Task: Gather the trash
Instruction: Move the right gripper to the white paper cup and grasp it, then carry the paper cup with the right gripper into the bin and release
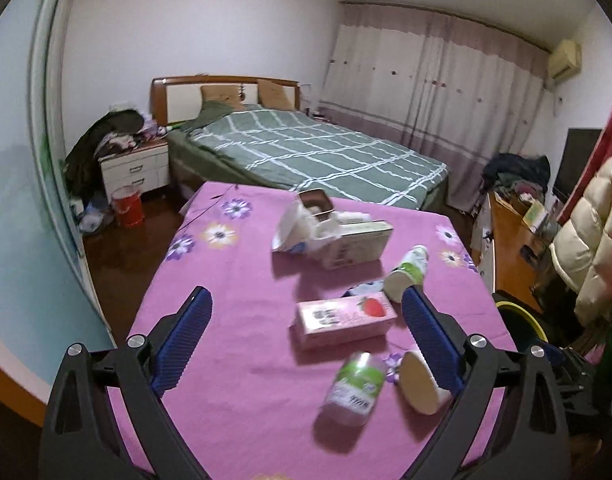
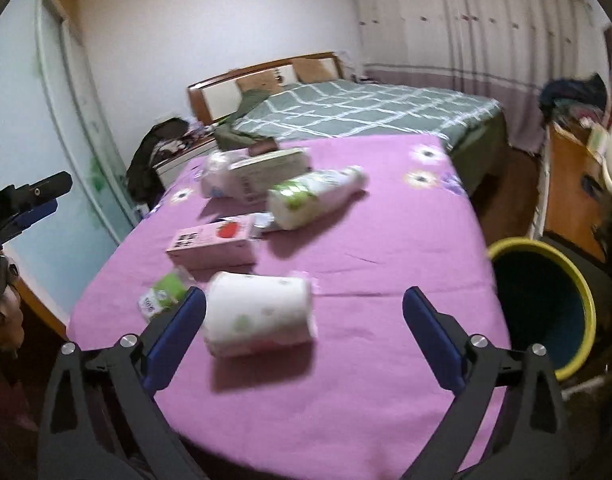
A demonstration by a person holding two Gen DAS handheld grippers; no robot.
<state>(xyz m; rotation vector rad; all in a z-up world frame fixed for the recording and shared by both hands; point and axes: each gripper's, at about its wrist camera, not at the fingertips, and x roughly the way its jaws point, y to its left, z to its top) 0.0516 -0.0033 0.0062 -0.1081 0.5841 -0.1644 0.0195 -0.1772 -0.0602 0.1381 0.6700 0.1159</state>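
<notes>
1. Both grippers hang released over the desk (image 1: 233,420), which wears a pink flowered cloth; nothing sits between the pads of either.
2. Left gripper (image 1: 308,320): its blue fingers (image 1: 187,332) are spread wide. Just ahead of them lies a pink carton (image 1: 344,322) with a strawberry print, flat on the cloth.
3. Nearer than the carton, low and right of centre, a green-labelled bottle (image 1: 354,390) lies on its side, and a white cup (image 1: 420,382) lies beside it against the inner face of the right finger.
4. Beyond the right fingertip, a second bottle (image 1: 408,272) lies tipped over, base toward the camera.
5. Farther on, a heap of a white box (image 1: 356,246), crumpled tissue (image 1: 295,230) and a small tin (image 1: 316,202) sits toward the far edge.
6. Right gripper (image 2: 304,306): fingers apart too. A paper roll (image 2: 259,314) lies just ahead of its left finger (image 2: 177,336), close but whether touching I cannot tell.
7. Right of this gripper, off the desk, stands a bin (image 2: 546,308) with a yellow rim, mouth showing.
8. Left gripper shows at the left edge of the right wrist view (image 2: 29,204).
9. Beyond the desk is a bed (image 1: 306,148) with a green checked cover.
</notes>
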